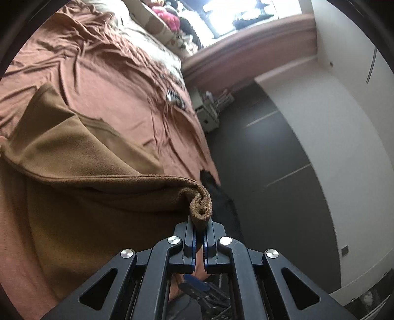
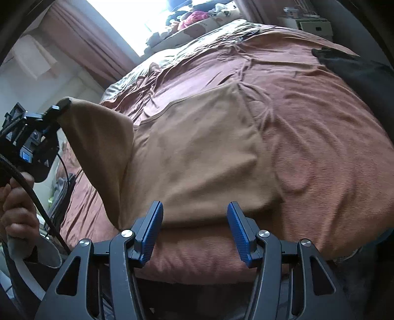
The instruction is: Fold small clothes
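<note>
A tan-brown small garment lies on the rust-coloured bedsheet. My left gripper is shut on a rolled corner of the garment and lifts it off the bed. In the right wrist view the left gripper shows at the far left, holding that raised corner up. My right gripper is open and empty, its blue pads hovering just above the garment's near edge.
A dark cloth lies at the bed's right edge. Pillows and a pile of clothes sit at the head by the window. Dark floor and white wardrobe flank the bed. A cable hangs from the left gripper.
</note>
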Available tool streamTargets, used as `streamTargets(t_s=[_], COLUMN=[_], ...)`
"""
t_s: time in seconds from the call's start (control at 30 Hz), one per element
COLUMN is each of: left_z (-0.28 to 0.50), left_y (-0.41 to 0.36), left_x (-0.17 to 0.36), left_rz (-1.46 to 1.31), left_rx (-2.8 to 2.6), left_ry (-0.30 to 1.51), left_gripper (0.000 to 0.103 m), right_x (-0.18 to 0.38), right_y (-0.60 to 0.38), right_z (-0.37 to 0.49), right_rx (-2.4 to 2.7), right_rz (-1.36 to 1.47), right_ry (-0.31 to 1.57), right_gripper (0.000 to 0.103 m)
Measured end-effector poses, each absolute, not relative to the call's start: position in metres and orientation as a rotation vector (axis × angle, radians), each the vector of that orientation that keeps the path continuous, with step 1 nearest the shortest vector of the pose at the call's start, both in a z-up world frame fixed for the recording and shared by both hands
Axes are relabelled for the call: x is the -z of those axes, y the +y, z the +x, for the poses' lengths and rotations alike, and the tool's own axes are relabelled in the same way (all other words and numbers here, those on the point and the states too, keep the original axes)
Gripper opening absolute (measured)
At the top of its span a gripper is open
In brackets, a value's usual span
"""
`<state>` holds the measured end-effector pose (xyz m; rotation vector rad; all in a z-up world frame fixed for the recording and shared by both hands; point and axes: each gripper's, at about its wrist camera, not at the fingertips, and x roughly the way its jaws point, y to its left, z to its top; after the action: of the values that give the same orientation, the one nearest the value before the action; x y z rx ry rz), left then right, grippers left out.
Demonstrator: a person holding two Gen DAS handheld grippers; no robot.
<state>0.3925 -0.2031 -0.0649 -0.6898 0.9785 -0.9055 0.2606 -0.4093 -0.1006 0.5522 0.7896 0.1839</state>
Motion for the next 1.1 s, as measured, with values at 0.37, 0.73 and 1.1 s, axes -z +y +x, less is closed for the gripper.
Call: streamTargets(t_s=[0.37,0.73,1.1], left_z=[0.385,0.362,0.355], left_y=[-0.281,-0.314,-0.331], left_x=[0.099,0.137,0.165], left_rz=[-0.589,-0.527,-0.516], left_rx=[0.965,0.980,0.971], left_ry=[1.113,1.233,1.330], left_gripper=[0.003,0.003,0.018], right_x=[0.107,0.118,0.121], right_y=[-0.448,-0.451,-0.446], right_z=[0.244,0.250,0.257], right_rx=[-0.145,-0.189,-0.244], right_rz=[0.610,0.620,0.588], right_ry=[0.769,0.774,0.762], right_gripper=[0.052,0.052,0.052])
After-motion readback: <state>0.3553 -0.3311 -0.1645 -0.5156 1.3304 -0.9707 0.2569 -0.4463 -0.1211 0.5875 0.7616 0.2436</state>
